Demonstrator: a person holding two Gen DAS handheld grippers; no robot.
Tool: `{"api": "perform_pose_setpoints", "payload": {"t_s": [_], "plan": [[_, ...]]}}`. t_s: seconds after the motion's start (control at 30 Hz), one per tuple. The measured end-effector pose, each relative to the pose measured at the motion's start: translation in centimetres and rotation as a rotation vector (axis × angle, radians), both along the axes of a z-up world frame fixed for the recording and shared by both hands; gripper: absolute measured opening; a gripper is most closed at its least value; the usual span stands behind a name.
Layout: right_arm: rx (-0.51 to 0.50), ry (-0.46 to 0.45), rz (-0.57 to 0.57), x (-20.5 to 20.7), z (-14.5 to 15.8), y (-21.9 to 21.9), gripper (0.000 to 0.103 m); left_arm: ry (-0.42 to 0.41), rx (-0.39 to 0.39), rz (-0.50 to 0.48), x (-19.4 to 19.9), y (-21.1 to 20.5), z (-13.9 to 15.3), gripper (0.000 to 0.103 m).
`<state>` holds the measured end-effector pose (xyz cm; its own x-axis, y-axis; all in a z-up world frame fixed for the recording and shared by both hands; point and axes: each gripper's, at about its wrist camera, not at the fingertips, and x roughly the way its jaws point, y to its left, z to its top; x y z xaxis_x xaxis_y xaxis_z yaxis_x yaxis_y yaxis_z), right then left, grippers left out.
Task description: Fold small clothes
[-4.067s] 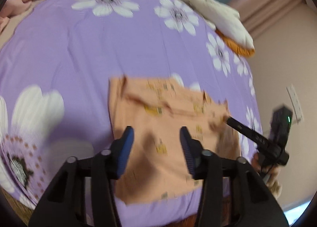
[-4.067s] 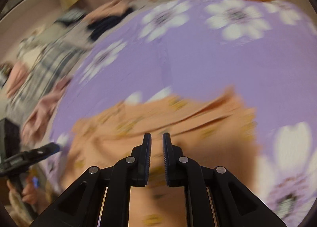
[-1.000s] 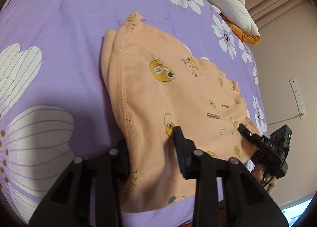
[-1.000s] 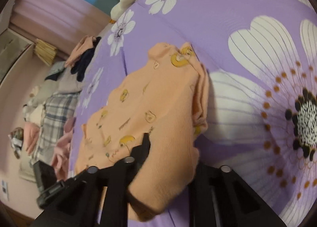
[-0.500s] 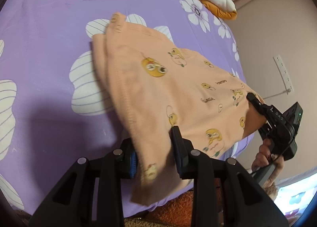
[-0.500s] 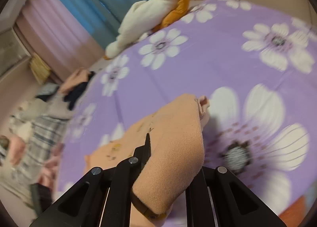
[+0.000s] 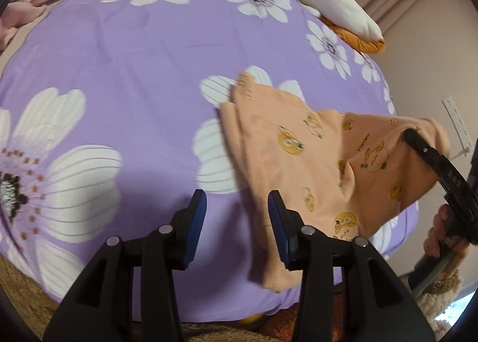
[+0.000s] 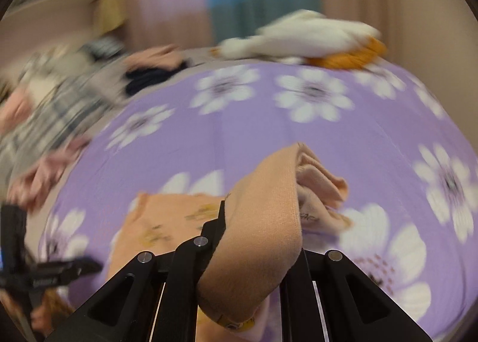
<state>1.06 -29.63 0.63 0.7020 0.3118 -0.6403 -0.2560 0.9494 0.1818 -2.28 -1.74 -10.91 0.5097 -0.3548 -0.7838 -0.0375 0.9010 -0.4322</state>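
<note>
A small orange garment printed with yellow cartoon faces lies on the purple flowered bedsheet, one side raised off the bed. My left gripper hovers over the sheet with its jaws opening and nothing between them; the garment's near edge hangs just right of its right finger. My right gripper is shut on the garment's right corner and holds it up. In the blurred right wrist view that corner drapes over the right gripper and hides one finger. The left gripper shows at lower left.
A white and orange plush toy lies at the bed's far edge. A pile of other clothes sits at the far left. The wall with a socket is close on the right. A hand grips the right tool's handle.
The left jaws have let go of the garment's near edge and spread apart. The right gripper has risen and rolled, lifting its corner off the bed.
</note>
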Motion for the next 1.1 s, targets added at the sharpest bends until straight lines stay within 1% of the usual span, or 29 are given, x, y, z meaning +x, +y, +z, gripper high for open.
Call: {"api": "perform_pose_setpoints", "payload": {"t_s": [0.03,0.13,0.2,0.27,0.33,0.37,0.43,0.5,0.57,0.7,0.77,0.87,0.93,0.97,1.1], "plan": [[-0.024,0.007,0.065,-0.2,-0.1,1.9,0.012,-0.001,0.001,0.011,-0.1,0.4,0.1,0.045],[-0.059,0.056,0.192,-0.5,-1.7,5.8,0.012,0.0,0.006,0.049,-0.3,1.3,0.1,0.046],[-0.069,0.112,0.264,-0.7,-3.5,8.0,0.012,0.003,0.013,0.063,-0.6,1.9,0.1,0.048],[-0.083,0.188,0.306,-1.0,-5.7,9.9,0.015,0.01,0.021,0.07,-1.0,2.4,0.0,0.049],[-0.096,0.218,0.317,-1.3,-6.9,10.7,0.027,0.017,0.022,0.071,-1.0,2.4,-0.1,0.05],[-0.089,0.23,0.321,-1.5,-7.3,10.9,0.03,0.021,0.022,0.071,-0.9,2.3,-0.2,0.05],[-0.049,0.236,0.339,-1.9,-7.1,10.5,0.044,0.021,0.019,0.064,-1.0,2.2,-0.1,0.051],[0.014,0.25,0.363,-2.3,-6.3,9.5,0.052,0.016,0.016,0.054,-1.0,1.9,0.0,0.052],[0.065,0.251,0.379,-2.6,-5.5,8.6,0.052,0.008,0.008,0.043,-1.1,1.6,0.3,0.052],[0.127,0.2,0.363,-3.8,-3.6,6.6,0.053,-0.013,-0.037,0.011,-1.2,1.0,1.4,0.052],[0.143,0.181,0.328,-4.1,-3.2,5.8,0.053,-0.04,-0.058,-0.02,-1.3,0.3,2.6,0.052],[0.153,0.168,0.254,-4.1,-3.3,4.1,0.053,-0.084,-0.084,-0.094,-1.3,-1.5,4.2,0.053],[0.148,0.183,0.199,-3.7,-4.0,3.2,0.053,-0.084,-0.089,-0.156,-0.9,-3.4,4.6,0.053],[0.144,0.197,0.175,-3.5,-4.4,2.9,0.053,-0.076,-0.084,-0.171,-0.7,-4.1,4.6,0.053],[0.122,0.246,0.098,-2.7,-5.8,2.1,0.053,-0.033,-0.05,-0.233,0.0,-6.9,3.3,0.053]]}}
